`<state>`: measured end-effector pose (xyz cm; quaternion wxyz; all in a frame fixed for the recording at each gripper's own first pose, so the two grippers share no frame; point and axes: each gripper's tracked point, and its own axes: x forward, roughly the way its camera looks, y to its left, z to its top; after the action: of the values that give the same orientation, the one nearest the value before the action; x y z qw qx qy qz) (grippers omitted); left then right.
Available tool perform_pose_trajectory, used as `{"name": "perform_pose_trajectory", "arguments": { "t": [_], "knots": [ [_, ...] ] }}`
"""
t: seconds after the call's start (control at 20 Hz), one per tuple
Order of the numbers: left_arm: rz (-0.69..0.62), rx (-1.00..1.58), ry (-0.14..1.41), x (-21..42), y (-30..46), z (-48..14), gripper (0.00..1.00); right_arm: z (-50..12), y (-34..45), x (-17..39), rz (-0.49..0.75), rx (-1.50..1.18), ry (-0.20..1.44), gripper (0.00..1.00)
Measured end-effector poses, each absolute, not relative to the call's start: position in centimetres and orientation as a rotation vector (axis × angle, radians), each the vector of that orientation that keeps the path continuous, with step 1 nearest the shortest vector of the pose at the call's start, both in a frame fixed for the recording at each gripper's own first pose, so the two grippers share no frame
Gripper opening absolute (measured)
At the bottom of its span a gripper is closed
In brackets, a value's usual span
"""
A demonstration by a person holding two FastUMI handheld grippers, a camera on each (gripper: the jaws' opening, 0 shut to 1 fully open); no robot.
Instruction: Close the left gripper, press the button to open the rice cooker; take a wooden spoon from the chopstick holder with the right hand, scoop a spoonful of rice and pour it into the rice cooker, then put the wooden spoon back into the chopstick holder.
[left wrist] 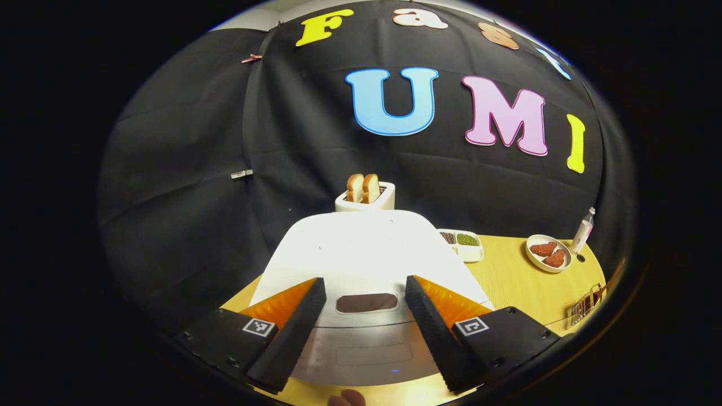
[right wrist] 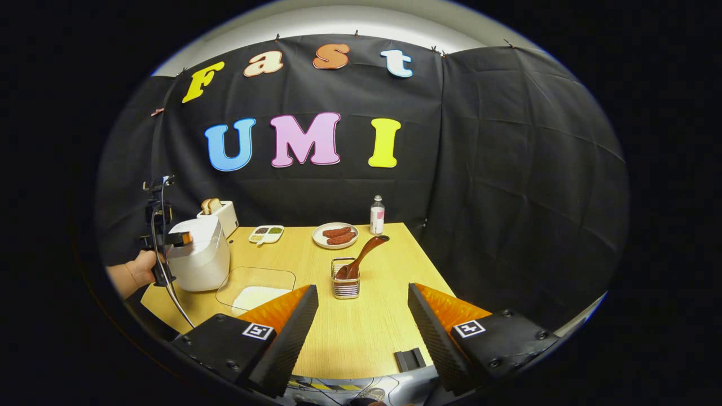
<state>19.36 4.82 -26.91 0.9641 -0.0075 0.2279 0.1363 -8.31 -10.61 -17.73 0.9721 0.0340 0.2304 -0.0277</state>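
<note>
No brand or readable label shows on the rice cooker [left wrist: 366,254] or on the bottle [right wrist: 377,215]; each gripper carries only a small square coded marker.

The left gripper [left wrist: 365,301] has its fingers spread wide and holds nothing. It sits just above the front of the white rice cooker, whose lid is down, with the dark window and the flat button panel between the fingers. Beyond it stand a toaster [left wrist: 366,197] with two slices of bread, a divided dish of beans [left wrist: 463,243] to the right, and a plate [left wrist: 548,253] farther right near the surface's far edge.

The right gripper [right wrist: 362,310] is also wide open and empty, over bare wooden surface [right wrist: 361,332] near its front edge. Straight ahead, well apart, the wire chopstick holder [right wrist: 346,285] stands with the wooden spoon [right wrist: 361,256] leaning in it, bowl end up to the right. Ahead and left lies a clear tray of rice [right wrist: 256,293], touching nothing; past it a hand [right wrist: 141,269] holds the other gripper at the cooker.
</note>
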Motion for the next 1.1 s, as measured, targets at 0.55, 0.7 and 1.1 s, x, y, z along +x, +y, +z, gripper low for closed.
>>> {"name": "perform_pose_trajectory", "arguments": {
  "t": [0.55,0.7,1.1],
  "knots": [
    [0.259,-0.045,0.438,19.6,4.8,-26.2,0.99,-17.1,-9.9,-9.0,-0.056,0.085,0.450,1.00],
    [0.236,-0.037,0.387,19.4,4.6,-24.7,0.97,-16.8,-9.9,-9.3,-0.056,0.080,0.447,1.00],
    [0.144,-0.029,0.209,16.6,3.7,-17.3,0.96,-14.3,-8.6,-8.5,-0.031,0.053,0.388,0.99]
  ]
}}
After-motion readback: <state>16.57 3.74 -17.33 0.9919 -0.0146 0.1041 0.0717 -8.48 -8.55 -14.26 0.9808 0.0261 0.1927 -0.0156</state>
